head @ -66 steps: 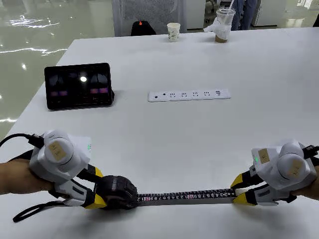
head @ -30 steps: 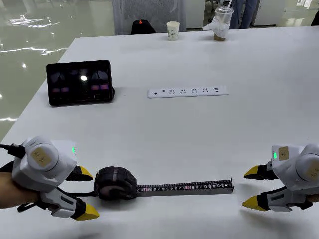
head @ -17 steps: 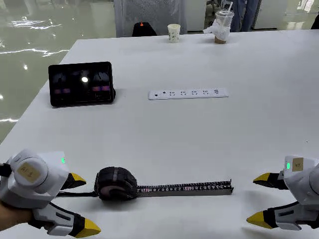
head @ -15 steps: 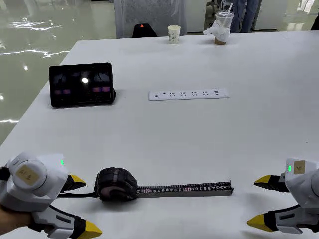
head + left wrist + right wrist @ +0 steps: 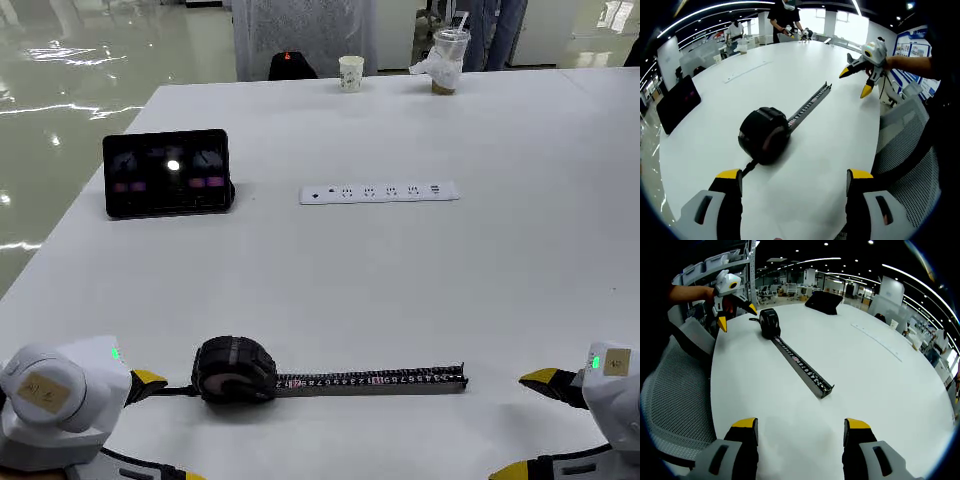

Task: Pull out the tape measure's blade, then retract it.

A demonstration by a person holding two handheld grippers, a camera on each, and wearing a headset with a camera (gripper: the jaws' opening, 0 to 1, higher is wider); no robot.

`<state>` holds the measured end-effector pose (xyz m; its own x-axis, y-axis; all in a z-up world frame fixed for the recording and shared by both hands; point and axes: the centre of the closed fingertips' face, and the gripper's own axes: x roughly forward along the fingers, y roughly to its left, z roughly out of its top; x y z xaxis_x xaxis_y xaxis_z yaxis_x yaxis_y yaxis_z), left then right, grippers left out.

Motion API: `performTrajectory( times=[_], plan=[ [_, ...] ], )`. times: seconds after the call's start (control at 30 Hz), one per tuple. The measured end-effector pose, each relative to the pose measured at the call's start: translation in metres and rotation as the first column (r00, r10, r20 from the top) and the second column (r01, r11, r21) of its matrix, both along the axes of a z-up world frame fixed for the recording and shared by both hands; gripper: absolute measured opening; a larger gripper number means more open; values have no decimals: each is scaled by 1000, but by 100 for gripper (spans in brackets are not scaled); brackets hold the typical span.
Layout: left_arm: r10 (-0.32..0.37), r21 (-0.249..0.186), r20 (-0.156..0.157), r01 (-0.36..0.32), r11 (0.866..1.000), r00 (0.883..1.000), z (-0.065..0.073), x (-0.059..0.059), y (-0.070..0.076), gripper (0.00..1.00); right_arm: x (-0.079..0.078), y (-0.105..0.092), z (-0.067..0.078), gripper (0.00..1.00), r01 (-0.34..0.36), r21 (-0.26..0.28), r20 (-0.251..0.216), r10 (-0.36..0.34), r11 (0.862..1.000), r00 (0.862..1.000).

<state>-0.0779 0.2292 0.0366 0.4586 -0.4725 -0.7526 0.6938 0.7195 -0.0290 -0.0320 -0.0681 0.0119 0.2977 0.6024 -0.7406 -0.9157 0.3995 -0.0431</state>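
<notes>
Both claws were wide open, holding nothing. The left claw point(image 5: 794, 176) sat just behind the tape measure point(image 5: 234, 369), and the right claw point(image 5: 801, 423) was off past the blade point(image 5: 370, 379) tip. The tape measure lay near the front edge of the white counter point(image 5: 400, 270), blade pulled out flat. Farther back were a tablet point(image 5: 168, 172), a power strip point(image 5: 380, 192) and cups point(image 5: 350, 72). Glossy floor point(image 5: 60, 100), open office, ceiling lights point(image 5: 812, 260).

tape measure point(image 5: 234, 369): black round case, upright on white table point(image 5: 400, 280), 7 o'clock in head view | blade point(image 5: 372, 379): dark, printed scale, pulled out, lies flat, runs from case toward 3 o'clock
</notes>
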Motion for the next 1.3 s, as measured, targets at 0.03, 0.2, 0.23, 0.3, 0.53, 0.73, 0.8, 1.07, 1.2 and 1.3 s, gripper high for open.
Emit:
performTrajectory(
  times=[0.03, 0.2, 0.23, 0.3, 0.53, 0.73, 0.8, 1.07, 1.2, 1.3],
  plan=[
    [9, -3, 3, -9, 1000, 1000, 0, -1, 0, 84, -1, 0, 0, 69, 5, 2, 2, -5, 1000, 1000],
    [52, -20, 18, -52, 998, 998, 2, -5, -2, 86, -5, 4, 2, 75, 33, 20, 2, -33, 999, 999],
    [59, -21, 21, -59, 998, 998, 2, -6, -2, 86, -6, 5, 2, 76, 36, 22, 0, -36, 999, 999],
    [74, -27, 25, -74, 997, 997, 3, -7, -4, 88, -8, 7, 4, 78, 51, 31, 1, -51, 998, 999],
    [116, -49, 42, -114, 992, 992, 4, -11, -13, 91, -13, 13, 8, 85, 104, 63, -7, -103, 993, 995],
    [167, -74, 65, -162, 984, 984, 5, -12, -17, 92, -19, 21, 12, 90, 137, 92, -13, -136, 986, 991],
    [181, -85, 65, -175, 981, 981, 6, -14, -21, 92, -22, 24, 13, 92, 149, 104, -14, -149, 983, 989],
    [228, -102, 76, -220, 970, 971, 8, -18, -31, 95, -31, 33, 17, 99, 185, 128, -24, -183, 974, 983],
    [244, -105, 83, -235, 966, 966, 9, -19, -37, 95, -35, 38, 17, 99, 203, 129, -26, -201, 971, 979],
    [267, -114, 87, -257, 960, 960, 10, -19, -38, 96, -36, 40, 19, 99, 224, 139, -23, -223, 965, 975]
  ],
)
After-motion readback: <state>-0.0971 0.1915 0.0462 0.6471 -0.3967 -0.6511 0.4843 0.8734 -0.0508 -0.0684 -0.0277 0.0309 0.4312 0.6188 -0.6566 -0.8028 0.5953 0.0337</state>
